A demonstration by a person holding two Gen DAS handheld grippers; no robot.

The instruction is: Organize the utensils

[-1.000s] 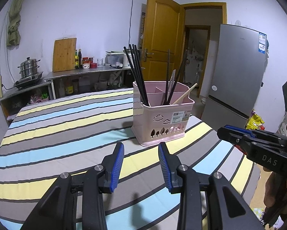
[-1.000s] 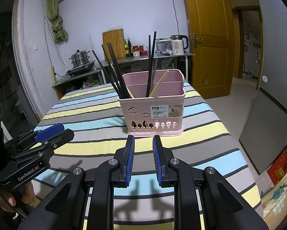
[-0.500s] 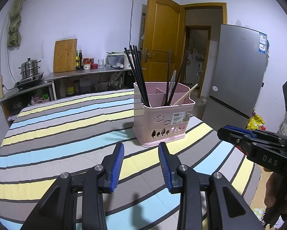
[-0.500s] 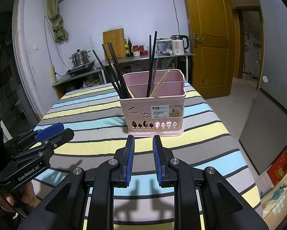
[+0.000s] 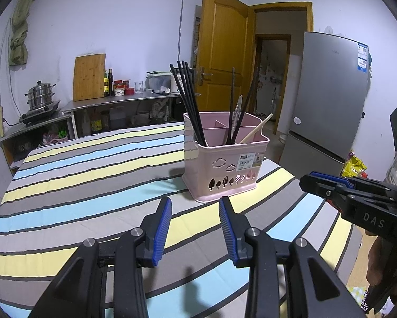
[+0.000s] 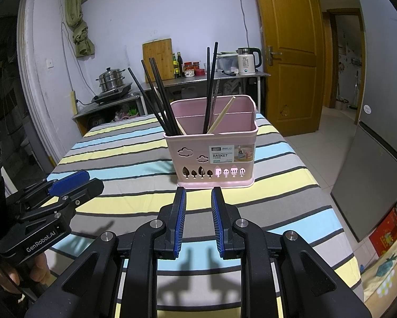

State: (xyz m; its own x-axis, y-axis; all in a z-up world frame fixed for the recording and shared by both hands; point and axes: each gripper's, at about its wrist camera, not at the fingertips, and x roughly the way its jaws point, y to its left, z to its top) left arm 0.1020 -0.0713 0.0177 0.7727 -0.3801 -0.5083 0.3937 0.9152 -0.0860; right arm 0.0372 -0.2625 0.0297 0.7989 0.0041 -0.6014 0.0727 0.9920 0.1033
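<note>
- Standing upright on the striped tablecloth [image 6: 124, 156], towards the far right part of the table, a pink utensil basket [image 6: 211, 156] is seen, divided into compartments by inner walls
- A bundle of black chopsticks [image 6: 156, 98] is leaned in its left compartment, fanned towards the left; more black chopsticks [image 6: 211, 84] and a pale wooden chopstick [image 6: 222, 115] are stood in the compartment to the right, and a slim metal utensil is glimpsed among them
- No loose utensil is seen on the cloth in either view, so the sorting is judged to be either finished or paused between picks; which of the two cannot be told
- The right gripper [image 6: 198, 218] is held just in front of the basket, above the cloth, its blue pads set narrowly apart with nothing between them
- The left gripper [image 5: 195, 228] is held further to the left and a little further from the basket, its pads moderately apart and likewise empty
- If mixed items are to be separated, the next move is judged to call for one gripper being raised over the rim, closed on a single thin stick near its top, and lifted straight up so that the light basket is not tipped
- Beyond the table, a steel counter [image 6: 198, 79] with a kettle, a wooden door and a grey fridge are seen
</note>
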